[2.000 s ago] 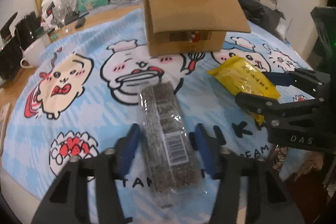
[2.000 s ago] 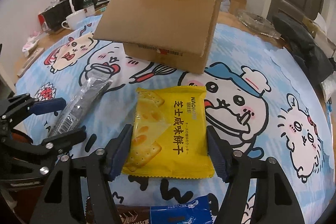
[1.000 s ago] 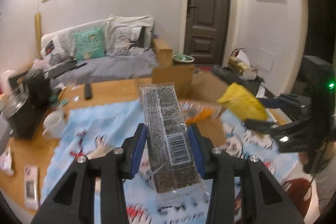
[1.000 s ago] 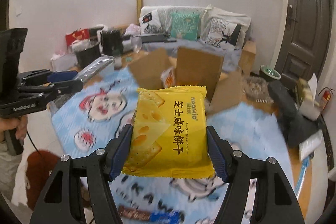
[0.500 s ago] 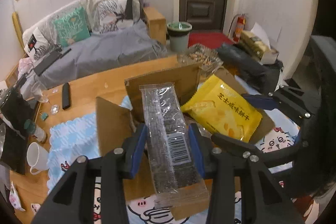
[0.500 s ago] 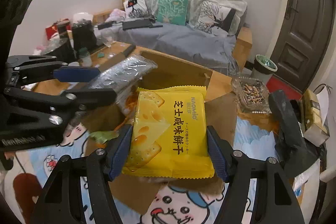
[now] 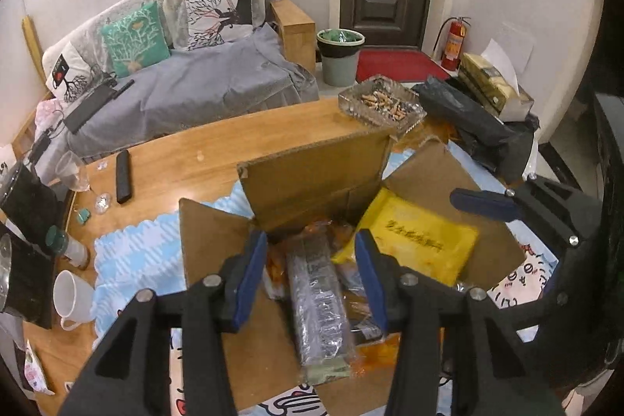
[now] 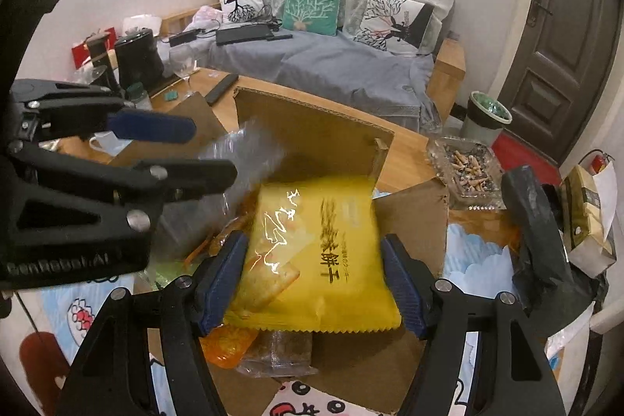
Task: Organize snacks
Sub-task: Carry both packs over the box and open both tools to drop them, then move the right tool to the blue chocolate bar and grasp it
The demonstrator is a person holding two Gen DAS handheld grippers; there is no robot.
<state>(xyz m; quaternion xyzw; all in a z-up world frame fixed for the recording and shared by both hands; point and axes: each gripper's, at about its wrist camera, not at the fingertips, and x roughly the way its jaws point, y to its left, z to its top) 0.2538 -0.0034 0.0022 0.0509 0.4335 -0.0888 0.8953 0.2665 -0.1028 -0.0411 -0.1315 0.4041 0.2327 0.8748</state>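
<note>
An open cardboard box (image 7: 316, 178) (image 8: 323, 135) stands on the table with several snack packs inside. My left gripper (image 7: 312, 260) is open above the box; the clear pack of dark seaweed bars (image 7: 318, 303) lies blurred between and below its fingers, free of them. My right gripper (image 8: 314, 271) is open too; the yellow cracker bag (image 8: 312, 252) (image 7: 413, 240) is blurred in the gap between its fingers, dropping into the box. Each gripper shows in the other's view, the left gripper (image 8: 156, 147) at left, the right gripper (image 7: 514, 209) at right.
A glass ashtray (image 7: 380, 104) (image 8: 468, 166), a black bag (image 7: 468, 119) and a tissue box (image 7: 495, 84) sit behind and right of the box. A white mug (image 7: 72, 295), bottle, kettle (image 8: 136, 57) and remote (image 7: 123, 176) stand left. A sofa (image 7: 187, 92) is behind.
Both grippers moved down over the open box and opened. The seaweed pack and the yellow cracker bag have left the fingers and are falling into the box.
</note>
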